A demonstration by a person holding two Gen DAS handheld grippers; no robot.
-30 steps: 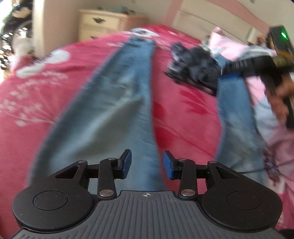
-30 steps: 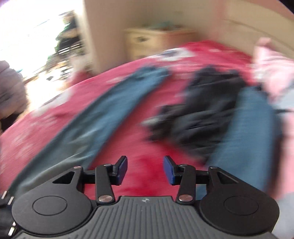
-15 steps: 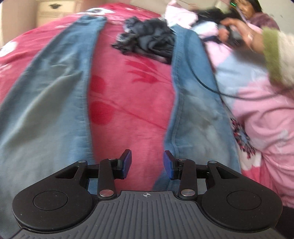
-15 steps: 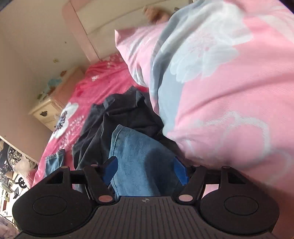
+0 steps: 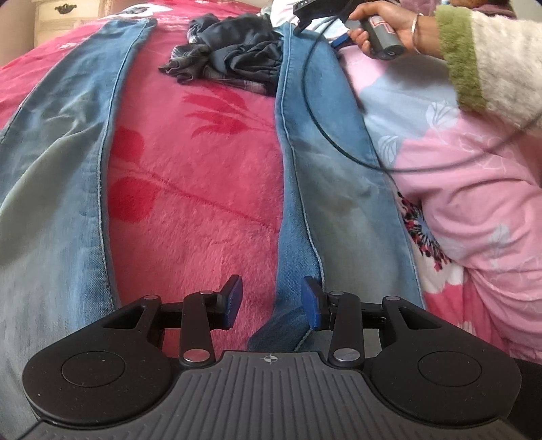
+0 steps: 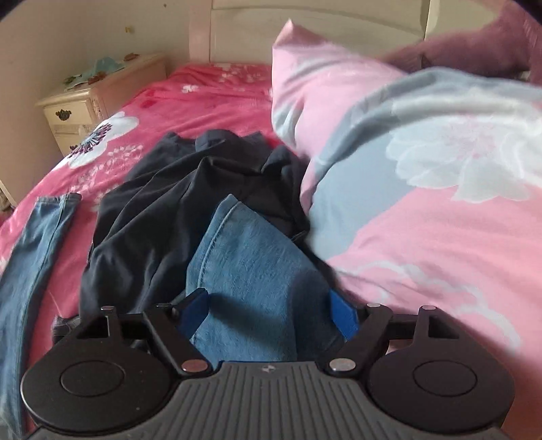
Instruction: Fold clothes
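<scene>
Blue jeans lie spread on the red blanket [image 5: 196,210], with one leg [image 5: 61,176] at left and the other leg [image 5: 332,152] at right. My left gripper [image 5: 272,298] hovers open over the inner seam of the right leg, low near the crotch, pads apart from the cloth. My right gripper [image 6: 269,304] is at that leg's far end [image 6: 250,264]; its jaws are opening, with the denim lying between the pads. A crumpled dark garment [image 6: 159,210] sits under and beside that leg end. A person's hand [image 5: 389,23] holds the right gripper.
A pink and grey floral duvet [image 6: 423,176] is heaped along the right side, touching the jeans leg. A black cable [image 5: 318,111] trails over the denim. A cream nightstand [image 6: 74,108] stands beyond the bed's far left corner, with the headboard [image 6: 305,17] behind.
Both grippers swung right. The left one came down over the gap between the legs, by the right leg's seam. The right one reached that leg's end and its jaws widened.
</scene>
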